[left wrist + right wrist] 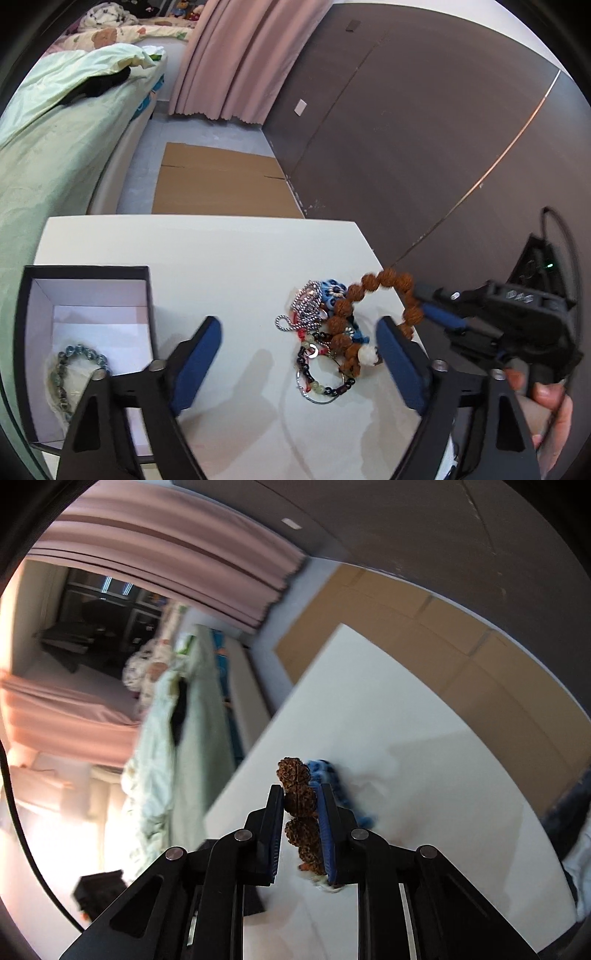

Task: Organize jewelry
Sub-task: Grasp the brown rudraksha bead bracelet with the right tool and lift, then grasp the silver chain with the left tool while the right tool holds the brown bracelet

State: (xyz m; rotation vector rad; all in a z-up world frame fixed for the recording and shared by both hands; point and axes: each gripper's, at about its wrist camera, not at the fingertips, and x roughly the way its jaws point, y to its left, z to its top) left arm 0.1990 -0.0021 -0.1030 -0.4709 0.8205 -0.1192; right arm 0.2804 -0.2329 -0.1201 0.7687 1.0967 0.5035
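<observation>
A pile of jewelry (317, 332) lies on the white table (221, 258): silver chains, a blue beaded piece and a dark and green bead string. My right gripper (424, 299) comes in from the right and is shut on a brown seed-bead bracelet (373, 284), lifting one end off the pile. In the right wrist view the brown beads (301, 801) sit between the fingers of the gripper (301, 794). My left gripper (299, 332) is open and empty, hovering near the pile. A black box (88, 273) with a white inside holds a green-grey bead bracelet (74, 358).
A bed with a green cover (44, 155) stands left of the table. Flat cardboard (221, 181) lies on the floor beyond the table. A dark wardrobe wall (424, 129) runs along the right. Pink curtains (240, 55) hang at the back.
</observation>
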